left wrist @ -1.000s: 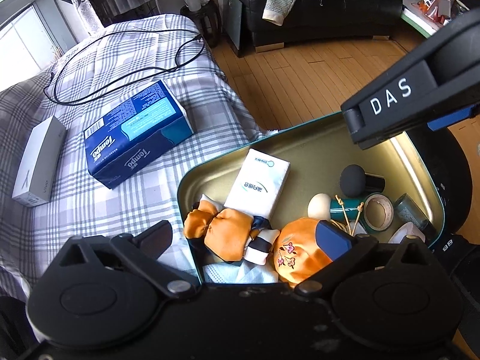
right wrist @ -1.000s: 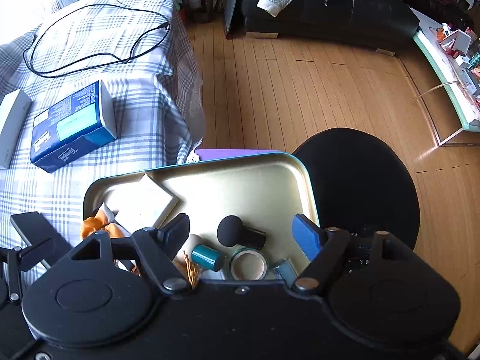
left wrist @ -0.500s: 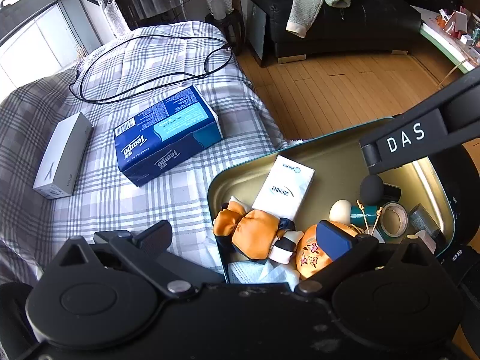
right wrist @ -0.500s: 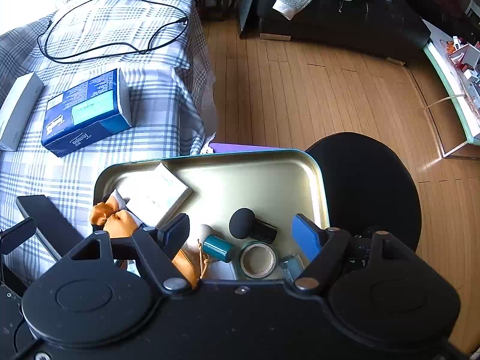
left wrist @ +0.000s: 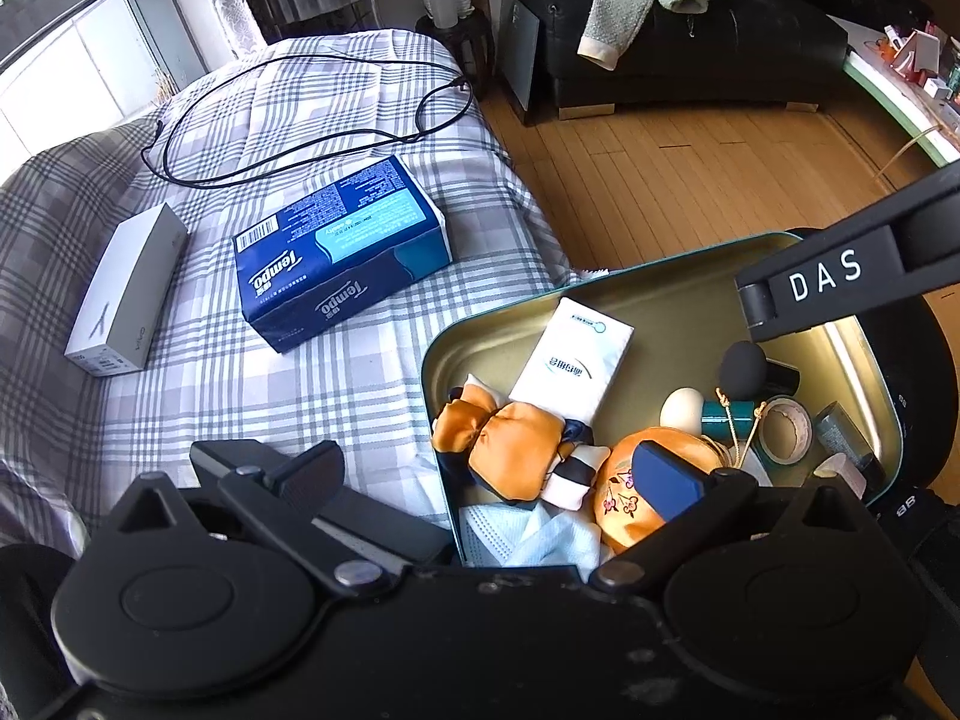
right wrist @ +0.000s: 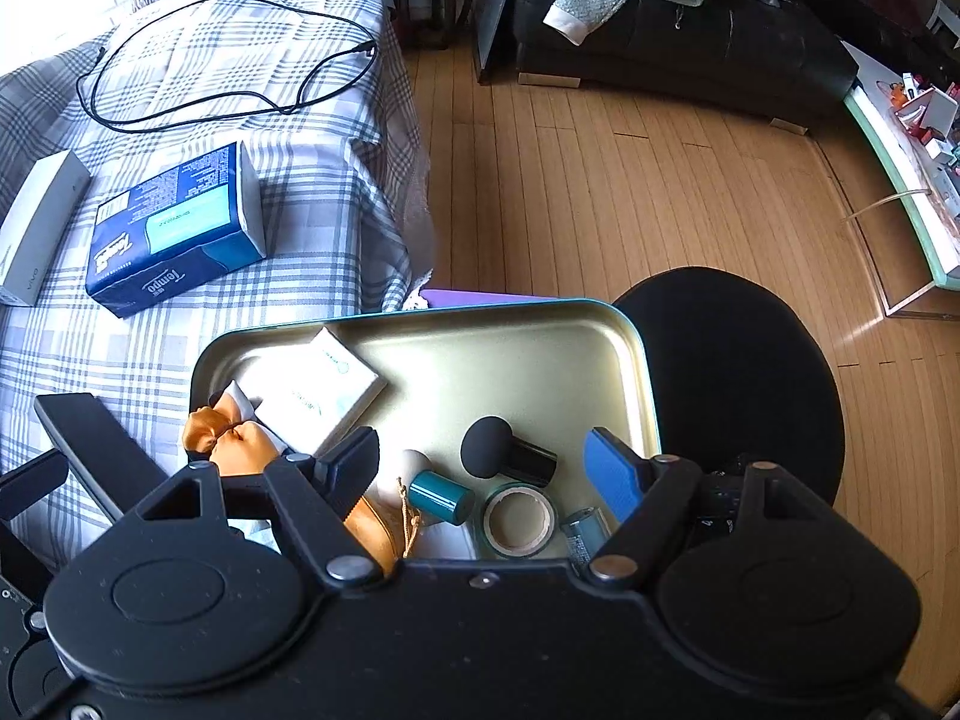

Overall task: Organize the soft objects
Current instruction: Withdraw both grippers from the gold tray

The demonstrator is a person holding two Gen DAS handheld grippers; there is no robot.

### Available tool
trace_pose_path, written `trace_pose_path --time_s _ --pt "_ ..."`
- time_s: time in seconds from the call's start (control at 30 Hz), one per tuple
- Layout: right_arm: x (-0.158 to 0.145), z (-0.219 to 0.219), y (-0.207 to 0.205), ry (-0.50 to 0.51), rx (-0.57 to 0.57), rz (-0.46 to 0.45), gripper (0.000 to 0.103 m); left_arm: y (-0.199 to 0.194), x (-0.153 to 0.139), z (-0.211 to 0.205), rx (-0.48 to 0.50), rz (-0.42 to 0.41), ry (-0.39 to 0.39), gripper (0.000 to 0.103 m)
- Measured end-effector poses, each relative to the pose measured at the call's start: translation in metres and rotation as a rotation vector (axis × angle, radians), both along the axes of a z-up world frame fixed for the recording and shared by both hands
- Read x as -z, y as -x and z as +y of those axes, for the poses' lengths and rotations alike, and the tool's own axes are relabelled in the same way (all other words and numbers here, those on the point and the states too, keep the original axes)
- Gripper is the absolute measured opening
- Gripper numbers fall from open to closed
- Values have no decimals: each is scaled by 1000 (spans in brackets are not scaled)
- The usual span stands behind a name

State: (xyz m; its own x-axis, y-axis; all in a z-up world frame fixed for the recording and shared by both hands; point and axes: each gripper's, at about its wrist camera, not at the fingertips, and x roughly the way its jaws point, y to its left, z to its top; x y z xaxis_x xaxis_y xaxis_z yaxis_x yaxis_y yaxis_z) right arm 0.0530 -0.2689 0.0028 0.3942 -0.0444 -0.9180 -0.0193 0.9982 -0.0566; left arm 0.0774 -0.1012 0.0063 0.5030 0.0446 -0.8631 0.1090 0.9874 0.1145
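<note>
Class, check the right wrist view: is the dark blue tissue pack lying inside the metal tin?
No: the dark blue tissue pack lies on the checked bedcover, apart from the gold-lined metal tin.

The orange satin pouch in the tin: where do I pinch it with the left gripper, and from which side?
Pinch the orange satin pouch across its puffed middle, coming straight down from above. The tin wall blocks a side approach, and the white tissue pack lies against its far end. The left gripper is open.

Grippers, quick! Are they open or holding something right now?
Left gripper: open, holding nothing, over the near edge of the tin tray.
Right gripper: open, holding nothing, above the tray.
</note>
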Motion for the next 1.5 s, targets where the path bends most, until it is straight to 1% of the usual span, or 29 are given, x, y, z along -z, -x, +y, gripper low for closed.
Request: trace_pose_path --time_s 0.13,0.33,0.73,1.27,1.5 --pt "4 2 0 3 -15 26 71 -1 1 4 -7 28 30 103" --pt "9 3 -1 6 -17 62 71 -3 3 7 -10 44 31 103" --pt "15 5 -3 27 -16 86 71 -5 8 9 -15 66 32 103" --pt "18 7 -4 41 -15 95 71 2 14 4 8 116 38 103" --pt "21 7 -5 42 -15 114 71 2 15 2 10 126 39 103"
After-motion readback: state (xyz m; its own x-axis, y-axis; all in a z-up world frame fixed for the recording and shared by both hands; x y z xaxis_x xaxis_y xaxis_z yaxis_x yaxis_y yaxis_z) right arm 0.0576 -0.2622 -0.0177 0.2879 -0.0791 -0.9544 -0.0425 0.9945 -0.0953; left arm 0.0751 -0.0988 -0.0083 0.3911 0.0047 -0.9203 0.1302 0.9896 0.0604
